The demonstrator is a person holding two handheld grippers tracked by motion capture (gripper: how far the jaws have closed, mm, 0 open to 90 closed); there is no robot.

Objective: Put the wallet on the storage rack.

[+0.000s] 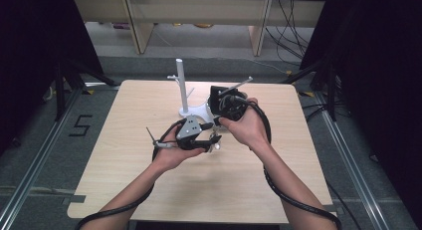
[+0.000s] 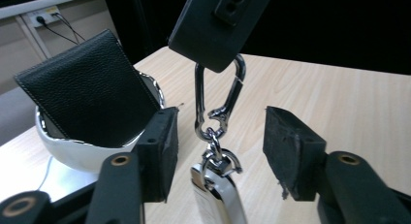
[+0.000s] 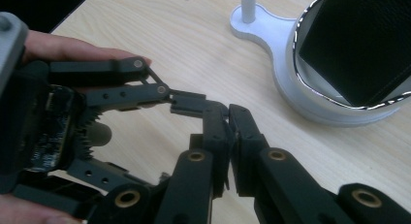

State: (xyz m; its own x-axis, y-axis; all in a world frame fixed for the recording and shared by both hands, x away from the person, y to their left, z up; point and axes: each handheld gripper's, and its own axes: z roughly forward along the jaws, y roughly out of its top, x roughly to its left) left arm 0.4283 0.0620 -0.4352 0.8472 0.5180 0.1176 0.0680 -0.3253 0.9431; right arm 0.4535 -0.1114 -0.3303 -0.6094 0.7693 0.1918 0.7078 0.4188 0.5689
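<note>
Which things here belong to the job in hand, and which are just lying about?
In the job: keychain; right gripper, shut on it; left gripper, open around it.
Lying about, apparently: white bowl; black wallet in it; white stand.

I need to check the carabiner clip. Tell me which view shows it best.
The left gripper view: the carabiner clip hangs in plain sight from the right gripper's shut jaws, between the left gripper's open jaws. In the high view it is tiny; in the right gripper view the jaws hide it.
</note>
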